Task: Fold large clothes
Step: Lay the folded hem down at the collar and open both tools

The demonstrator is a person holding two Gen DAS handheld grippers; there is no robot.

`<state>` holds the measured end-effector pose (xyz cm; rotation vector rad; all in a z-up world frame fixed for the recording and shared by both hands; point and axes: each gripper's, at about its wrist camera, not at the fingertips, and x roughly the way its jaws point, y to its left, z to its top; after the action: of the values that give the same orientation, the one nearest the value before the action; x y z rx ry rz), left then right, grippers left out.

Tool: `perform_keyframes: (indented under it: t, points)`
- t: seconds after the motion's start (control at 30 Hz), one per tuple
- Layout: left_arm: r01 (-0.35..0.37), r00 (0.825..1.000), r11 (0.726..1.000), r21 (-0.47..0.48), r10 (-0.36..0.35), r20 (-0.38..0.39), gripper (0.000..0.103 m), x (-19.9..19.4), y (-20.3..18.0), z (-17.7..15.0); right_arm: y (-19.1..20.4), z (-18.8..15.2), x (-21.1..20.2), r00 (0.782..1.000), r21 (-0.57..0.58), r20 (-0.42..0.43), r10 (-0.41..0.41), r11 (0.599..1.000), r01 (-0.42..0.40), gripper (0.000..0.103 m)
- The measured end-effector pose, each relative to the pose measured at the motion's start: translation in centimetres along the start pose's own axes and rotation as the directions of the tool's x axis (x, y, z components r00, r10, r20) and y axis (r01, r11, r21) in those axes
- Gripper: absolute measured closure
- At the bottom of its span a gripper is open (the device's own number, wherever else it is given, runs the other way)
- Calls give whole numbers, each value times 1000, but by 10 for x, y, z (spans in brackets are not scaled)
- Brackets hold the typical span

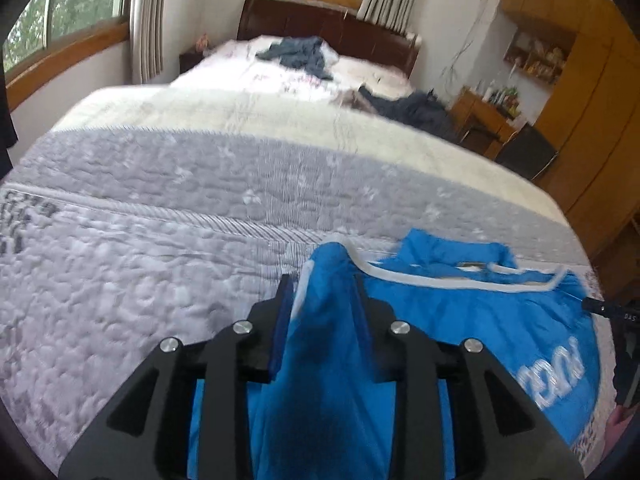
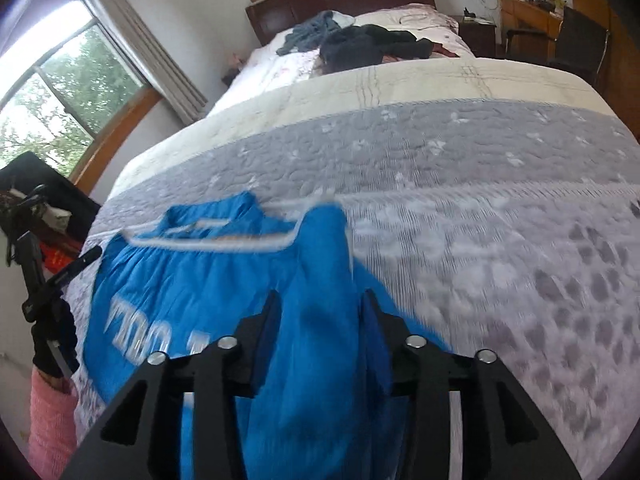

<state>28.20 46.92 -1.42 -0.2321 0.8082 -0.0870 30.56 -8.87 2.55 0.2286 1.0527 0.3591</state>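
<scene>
A bright blue jacket with white piping and white lettering lies on the near part of the bed. My left gripper is shut on a bunched fold of its left edge, with blue cloth running up between the black fingers. In the right wrist view the same blue jacket spreads to the left. My right gripper is shut on a raised fold of its right edge. The other gripper's black tip shows at the far right of the left wrist view, and a black tip at the left of the right wrist view.
The bed carries a grey and cream quilt. A blue-grey garment and a dark garment lie crumpled near the dark headboard. A wooden desk, chair and wardrobe stand to the right. Windows with curtains are on the left. A pink sleeve shows low left.
</scene>
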Motion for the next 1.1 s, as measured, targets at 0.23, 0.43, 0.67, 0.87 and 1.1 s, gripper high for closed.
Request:
perform_keyframes:
  t: [0.23, 0.43, 0.67, 0.87, 1.1]
  points:
    - [12, 1000, 999, 37, -13, 13, 62, -66, -7, -64, -14, -69, -37, 999, 37, -13, 34, 999, -33, 52]
    - [5, 1000, 1000, 28, -4, -25, 62, -72, 0, -107, -20, -106, -29, 996, 89, -48, 75, 994, -71, 55]
    - [-30, 999, 999, 28, 30, -15, 62, -66, 2, -118, 6, -110, -48, 1000, 17, -11, -5, 1000, 5, 85]
    - [-47, 999, 996, 73, 47, 1, 62, -66, -3, -124, 3, -119, -52, 1000, 22, -19, -24, 999, 25, 91]
    - [-56, 998, 994, 97, 56, 11, 62, -63, -5, -126, -16, -128, -25, 997, 69, -72, -6, 998, 11, 88]
